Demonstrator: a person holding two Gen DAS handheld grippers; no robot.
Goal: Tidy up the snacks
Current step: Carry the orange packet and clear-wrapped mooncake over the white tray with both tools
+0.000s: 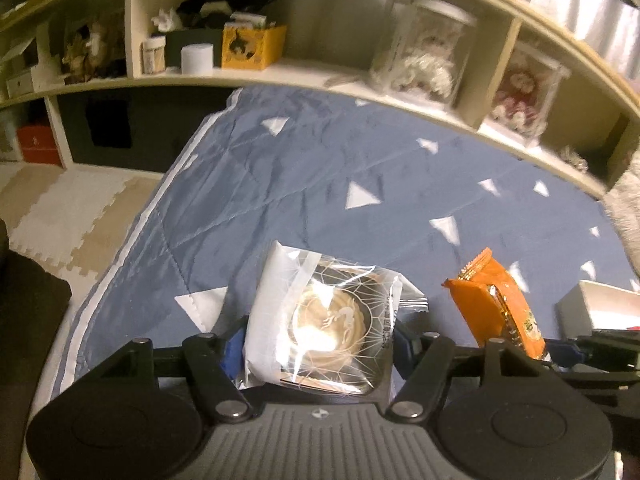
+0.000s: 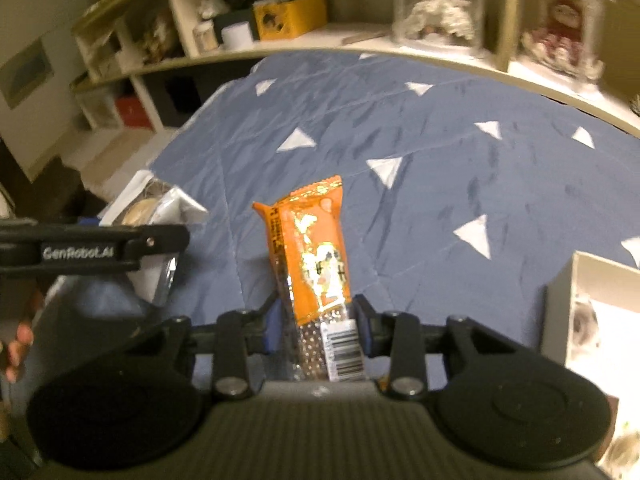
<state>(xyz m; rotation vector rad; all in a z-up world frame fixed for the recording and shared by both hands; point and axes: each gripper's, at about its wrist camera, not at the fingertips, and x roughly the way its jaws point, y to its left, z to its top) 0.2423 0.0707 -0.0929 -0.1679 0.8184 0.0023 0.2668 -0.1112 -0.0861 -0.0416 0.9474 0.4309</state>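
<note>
two snacks are up off the blue quilt (image 1: 280, 168); left gripper (image 1: 318, 344) clamps the clear-wrapped pastry (image 1: 320, 320), right gripper (image 2: 316, 328) pinches the orange packet (image 2: 316, 248) low; slick film could slip, missing the white box (image 2: 560, 312) near right.

Each view looks forward and slightly down from close behind its hand-held gripper, over the blue bedspread (image 1: 280, 184) toward the shelf (image 1: 304, 76) along the top of the frame. Both share the bedspread, shelf and yellow box (image 2: 290, 16).
</note>
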